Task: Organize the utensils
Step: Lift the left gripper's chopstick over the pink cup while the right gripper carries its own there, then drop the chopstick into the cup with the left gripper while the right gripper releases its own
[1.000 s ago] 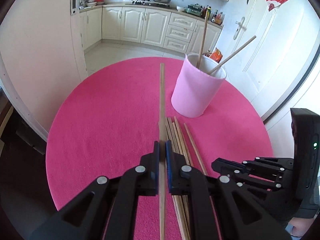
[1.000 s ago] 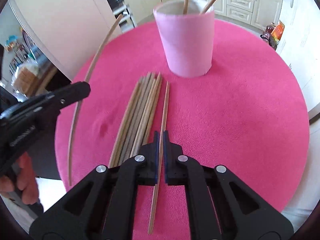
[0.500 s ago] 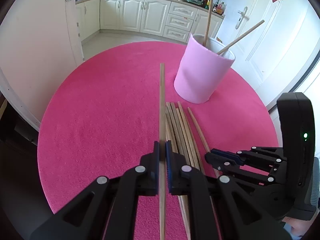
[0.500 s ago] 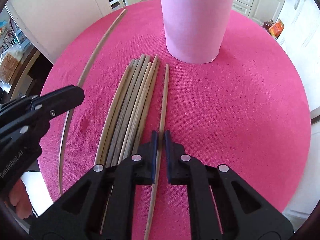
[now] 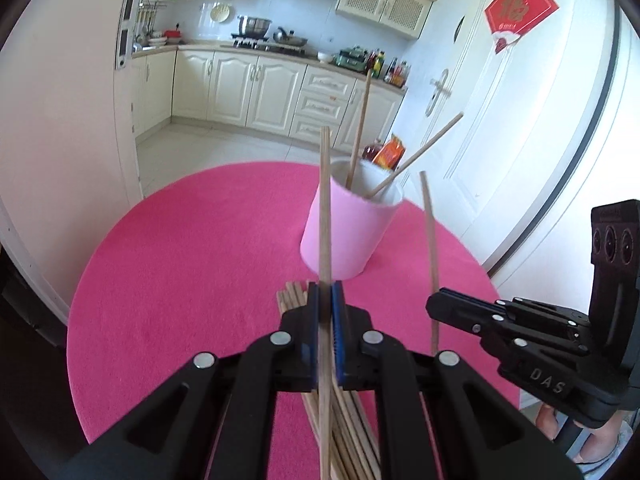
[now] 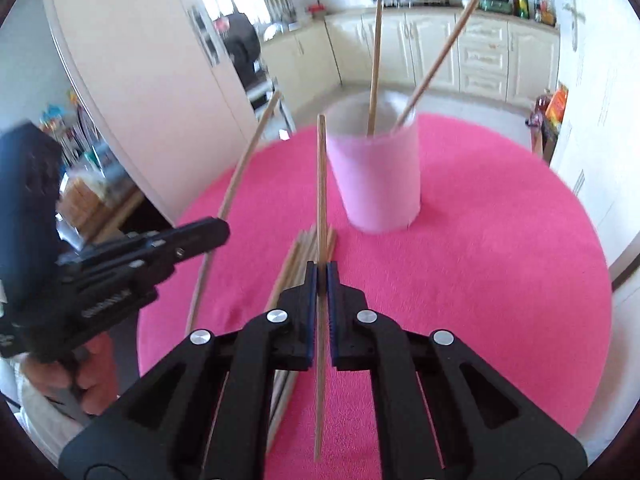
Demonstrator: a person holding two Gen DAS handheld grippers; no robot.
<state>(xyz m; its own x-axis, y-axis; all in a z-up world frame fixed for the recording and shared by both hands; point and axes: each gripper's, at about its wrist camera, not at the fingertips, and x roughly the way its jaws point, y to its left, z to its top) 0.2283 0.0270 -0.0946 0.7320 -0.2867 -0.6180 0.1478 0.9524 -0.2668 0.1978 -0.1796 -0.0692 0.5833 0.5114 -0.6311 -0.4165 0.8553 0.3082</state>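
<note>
The left black two-finger gripper (image 5: 326,300) is clamped narrowly on one long wooden chopstick (image 5: 325,208), which passes between its blue pads and points up toward the pink cylindrical cup (image 5: 348,228). The right black two-finger gripper (image 6: 322,280) is likewise pinched almost closed on a second wooden chopstick (image 6: 321,184), lifted clear of the round table's pink cloth (image 6: 500,260). Two chopsticks already stand inside the cup, leaning apart. A bundle of loose wooden chopsticks (image 5: 352,436) lies on the cloth just below the grippers, near the cup; their exact number cannot be told, as the grippers cover part of them. The left wrist view shows the right gripper (image 5: 440,308) at its right edge with its chopstick (image 5: 430,248) upright, plus a red paper hanging (image 5: 520,8) on a white door. The right wrist view alone shows the person's hand (image 6: 76,376) gripping the left tool, the left-held chopstick (image 6: 236,184) slanting across, and a white refrigerator (image 6: 132,60).
</note>
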